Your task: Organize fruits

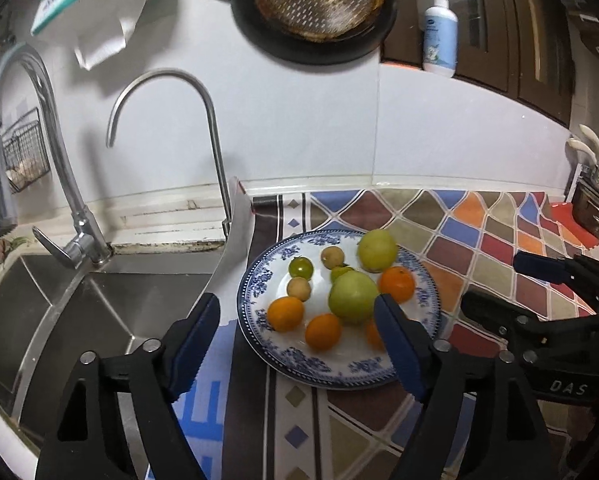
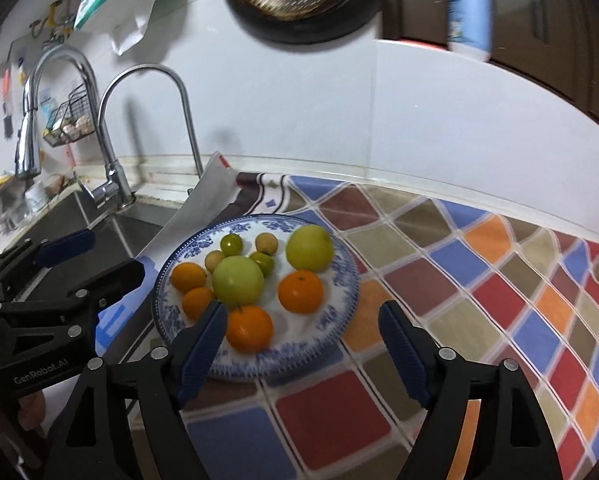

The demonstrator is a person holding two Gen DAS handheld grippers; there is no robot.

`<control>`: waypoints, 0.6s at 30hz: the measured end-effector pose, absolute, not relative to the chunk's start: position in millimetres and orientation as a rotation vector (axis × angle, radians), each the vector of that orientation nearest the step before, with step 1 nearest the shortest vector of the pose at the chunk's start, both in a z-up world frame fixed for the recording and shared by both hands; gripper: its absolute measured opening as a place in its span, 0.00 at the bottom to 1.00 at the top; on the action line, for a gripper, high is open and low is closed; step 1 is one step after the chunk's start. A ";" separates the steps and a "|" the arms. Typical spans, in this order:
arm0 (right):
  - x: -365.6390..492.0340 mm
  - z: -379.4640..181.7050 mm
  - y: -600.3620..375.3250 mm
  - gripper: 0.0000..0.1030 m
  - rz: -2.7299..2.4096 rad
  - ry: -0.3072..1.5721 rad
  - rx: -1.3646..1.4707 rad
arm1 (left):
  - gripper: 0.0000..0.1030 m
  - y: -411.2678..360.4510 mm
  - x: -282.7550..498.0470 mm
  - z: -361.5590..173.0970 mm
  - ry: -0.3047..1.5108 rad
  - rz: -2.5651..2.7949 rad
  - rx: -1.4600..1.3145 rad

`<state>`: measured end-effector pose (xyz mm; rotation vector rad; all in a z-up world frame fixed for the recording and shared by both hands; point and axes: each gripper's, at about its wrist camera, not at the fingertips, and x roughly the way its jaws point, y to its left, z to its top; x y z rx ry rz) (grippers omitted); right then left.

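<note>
- I am holding my left gripper (image 1: 295,320) spread wide with nothing between its blue ribbed pads (image 1: 195,344); it is hovering over the near left rim of the plate (image 1: 339,372).
- My right gripper (image 2: 301,332) is gaping the same way, gripping nothing, above the plate's near edge.
- The fruits are sitting on the round blue-patterned china plate: smooth oranges (image 2: 300,292), a big green apple (image 2: 237,281), a yellow-green one (image 2: 309,248), small round ones.
- The plate is resting on a glossy chequered mat (image 2: 459,300) beside the steel sink (image 1: 99,304).

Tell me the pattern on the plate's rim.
A blue floral border on white, around the plate; the right wrist view shows it best.
</note>
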<state>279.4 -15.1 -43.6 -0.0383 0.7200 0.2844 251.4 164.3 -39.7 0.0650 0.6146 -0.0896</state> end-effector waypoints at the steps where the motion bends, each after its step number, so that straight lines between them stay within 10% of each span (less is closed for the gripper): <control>1: 272.8 -40.9 -19.2 0.81 0.273 0.715 -0.034 | 0.81 161.3 244.6 -36.0 0.602 -0.087 0.071; 18: 167.7 -3.2 -76.1 0.87 0.131 0.593 -0.014 | 0.94 113.8 148.7 0.3 0.489 -0.064 0.081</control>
